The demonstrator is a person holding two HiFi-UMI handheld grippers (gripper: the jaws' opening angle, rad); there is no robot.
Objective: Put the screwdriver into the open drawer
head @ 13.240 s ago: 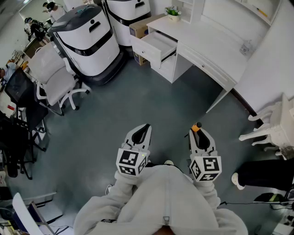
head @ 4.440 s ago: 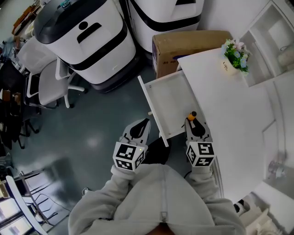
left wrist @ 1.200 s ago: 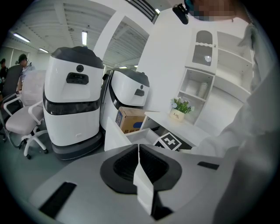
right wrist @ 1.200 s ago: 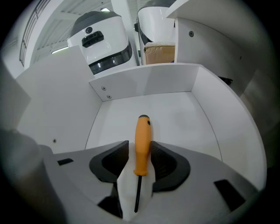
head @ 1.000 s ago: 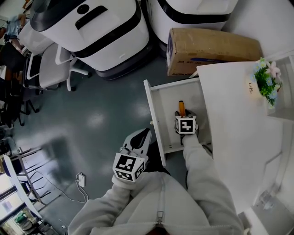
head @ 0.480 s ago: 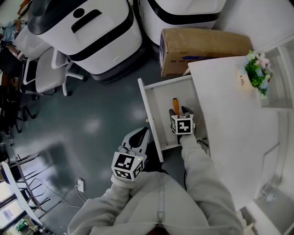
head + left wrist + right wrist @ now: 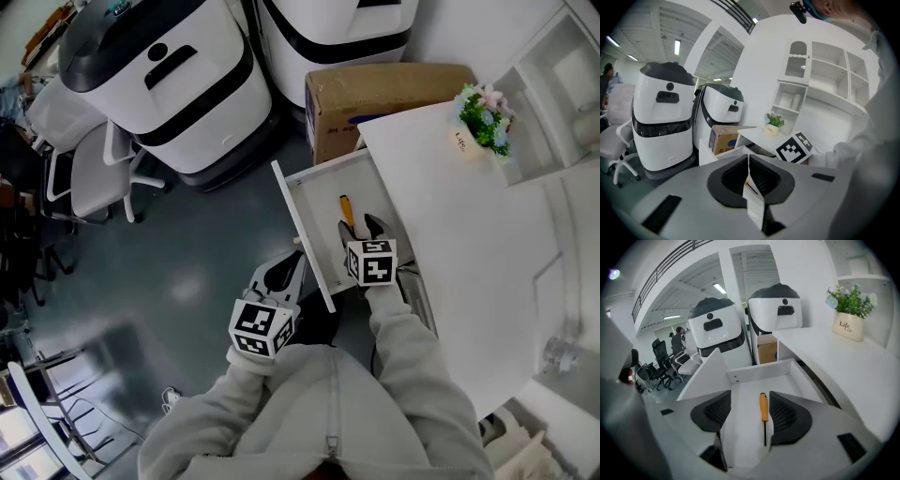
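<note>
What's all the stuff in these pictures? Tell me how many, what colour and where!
orange-handled screwdriver: one, orange with a dark shaft, lying flat in the drawer
open white drawer: one, white, pulled out of the desk
white desk: one, white, at right
brown cardboard box: one, brown, on the floor between machines and desk
small potted plant: one, green, white pot, on the desk
big white-and-black machines: two, side by side at top
white office chair: one, left of the machines
left gripper: one, grey, shut, empty, beside the drawer
right gripper: one, grey, above the drawer, jaws just opened wide, screwdriver lying free below them
</note>
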